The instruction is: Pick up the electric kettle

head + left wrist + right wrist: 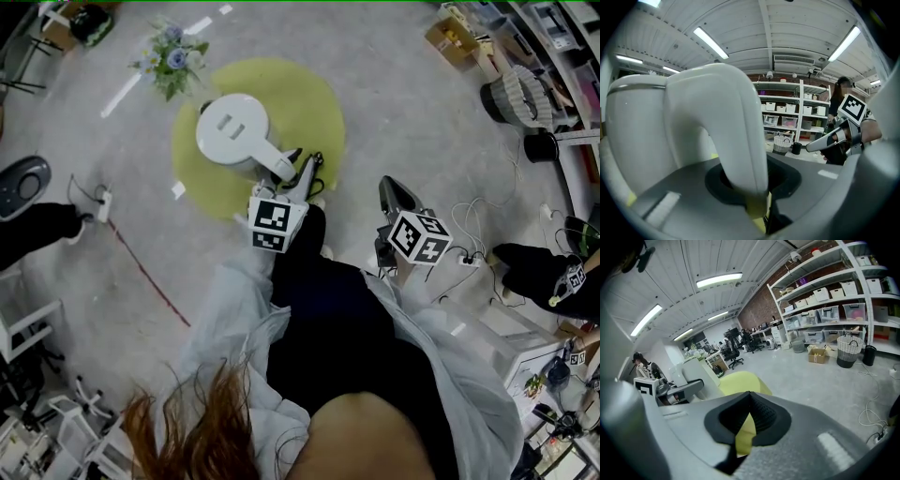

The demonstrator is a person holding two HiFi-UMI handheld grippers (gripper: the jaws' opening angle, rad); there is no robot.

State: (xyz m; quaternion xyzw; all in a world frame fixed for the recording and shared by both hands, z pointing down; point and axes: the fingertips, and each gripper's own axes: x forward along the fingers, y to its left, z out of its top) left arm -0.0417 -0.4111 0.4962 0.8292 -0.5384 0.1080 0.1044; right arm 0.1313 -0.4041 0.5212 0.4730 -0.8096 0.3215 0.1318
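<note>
A white electric kettle (232, 129) stands on a round yellow-green table (314, 108). Its handle (275, 163) points toward me. My left gripper (298, 174) is shut on that handle. In the left gripper view the handle (726, 126) fills the space between the jaws, with the kettle body (635, 126) just behind it. My right gripper (392, 194) hangs in the air to the right of the table, apart from the kettle, its jaws together with nothing between them. The right gripper view shows the table (740, 379) and the left gripper (677, 391) ahead.
A vase of flowers (172, 56) stands on the floor beyond the table. A power strip (103, 204) with a red cable lies to the left, by another person's leg (37, 230). A woven basket (514, 94), a cardboard box (450, 37) and shelves line the right side.
</note>
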